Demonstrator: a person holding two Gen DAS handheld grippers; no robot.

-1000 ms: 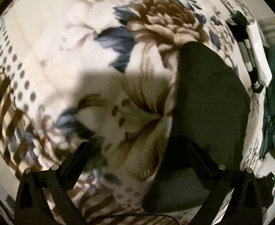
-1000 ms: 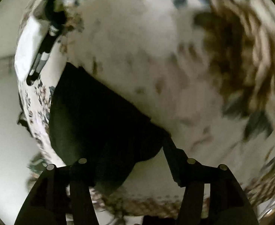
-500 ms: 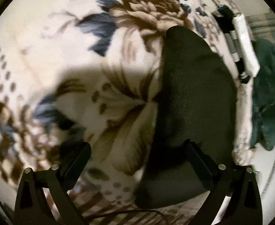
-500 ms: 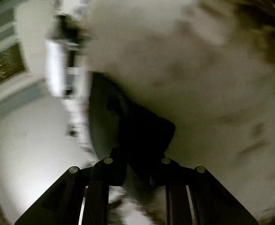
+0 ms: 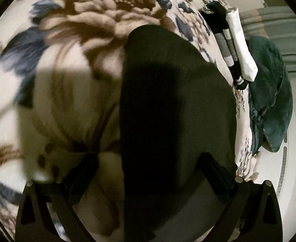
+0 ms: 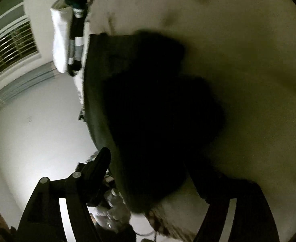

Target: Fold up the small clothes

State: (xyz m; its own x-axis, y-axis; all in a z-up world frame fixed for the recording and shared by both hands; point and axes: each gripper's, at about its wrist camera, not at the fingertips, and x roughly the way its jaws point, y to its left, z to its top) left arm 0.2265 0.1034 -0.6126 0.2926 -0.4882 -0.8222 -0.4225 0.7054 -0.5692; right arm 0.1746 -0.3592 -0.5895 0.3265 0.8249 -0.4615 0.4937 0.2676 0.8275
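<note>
My left tool (image 5: 148, 167) is spread wide, its fingers either side of the dark garment (image 5: 178, 104), gripping nothing. My right tool (image 6: 148, 167) is spread too, over the same dark garment (image 6: 148, 111), which lies flat on the floral blanket (image 5: 67, 70) of the bed, close to its edge. Further along that edge lie a striped sock (image 5: 226, 46) and a white folded piece (image 5: 242, 46), side by side. Past the edge sits a teal cloth (image 5: 272, 92)

The folded garment (image 5: 176, 109) lies on the blanket (image 5: 67, 92), with socks (image 5: 226, 46) beyond near the edge.
</note>
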